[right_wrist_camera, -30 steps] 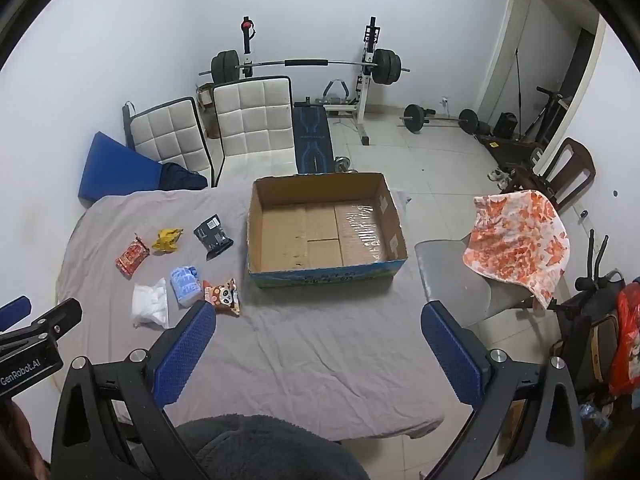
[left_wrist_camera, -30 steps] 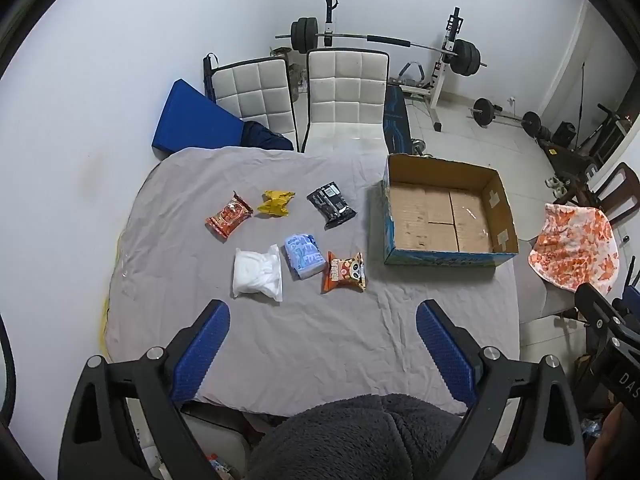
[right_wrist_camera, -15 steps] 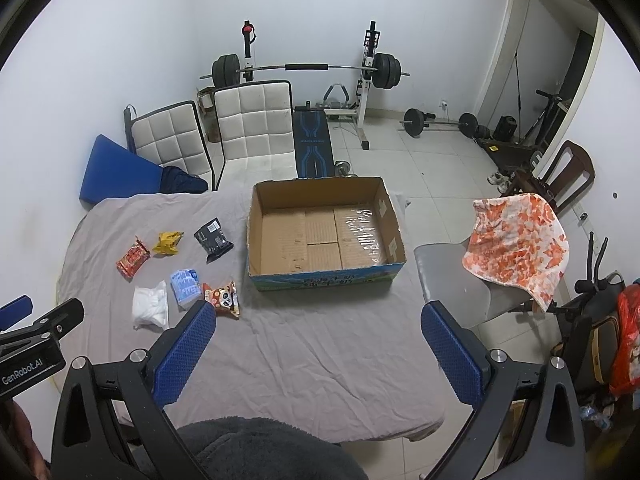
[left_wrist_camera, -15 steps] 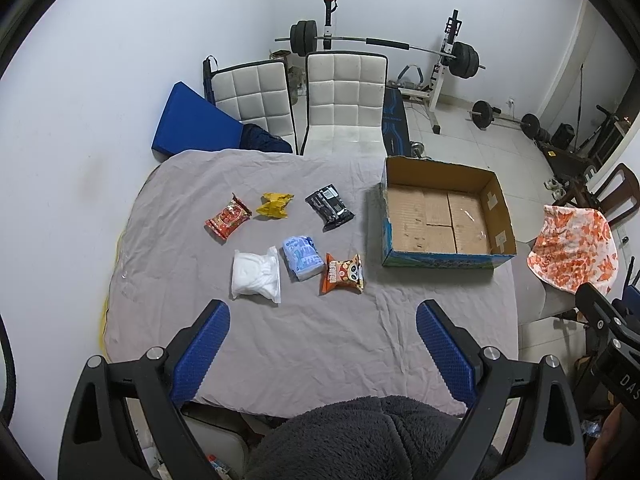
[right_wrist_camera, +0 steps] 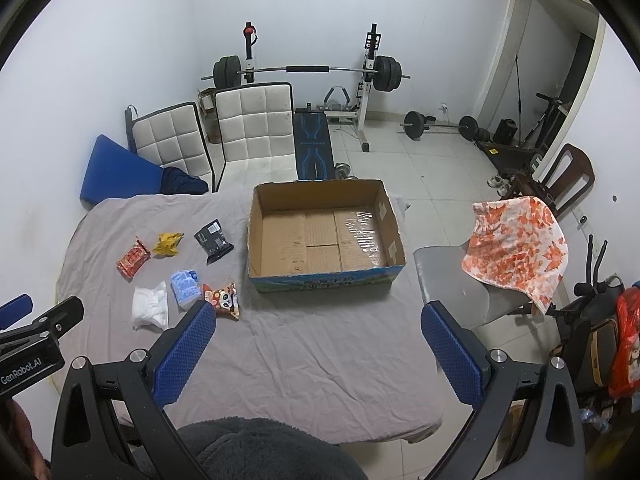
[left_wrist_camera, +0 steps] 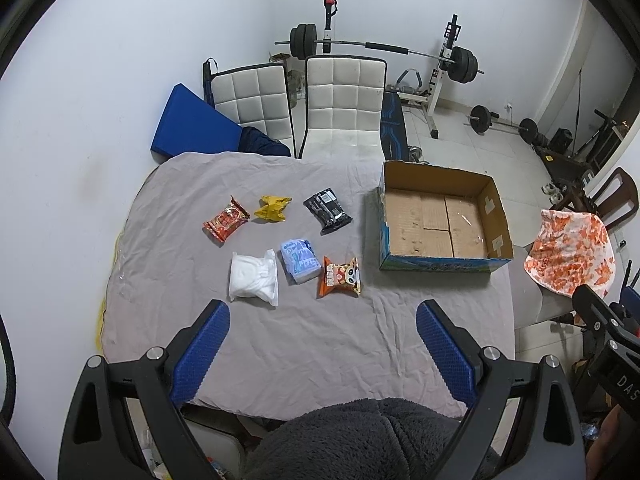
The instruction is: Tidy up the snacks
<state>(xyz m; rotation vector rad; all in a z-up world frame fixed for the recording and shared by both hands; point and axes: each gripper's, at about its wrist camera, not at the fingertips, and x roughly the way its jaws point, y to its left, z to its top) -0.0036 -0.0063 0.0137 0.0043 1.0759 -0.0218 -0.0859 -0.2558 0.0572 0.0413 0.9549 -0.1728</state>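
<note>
Blue-padded jaws of the left gripper [left_wrist_camera: 322,330] stand wide and empty at lower centre of its frame; the right gripper [right_wrist_camera: 318,330] likewise. Six snack packets [left_wrist_camera: 294,242] lie in two rows just above and left of the left gripper, the nearer arm. Nearest, the orange packet [left_wrist_camera: 340,277] lies long axis across the frame. Further right, the cardboard box [left_wrist_camera: 434,266] holds nothing.

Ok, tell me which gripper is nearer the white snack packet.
Left. The left gripper hangs open just short of the white snack packet, nearly in line with it. The right gripper, also open, faces the cardboard box, with the packet off to its left.
</note>
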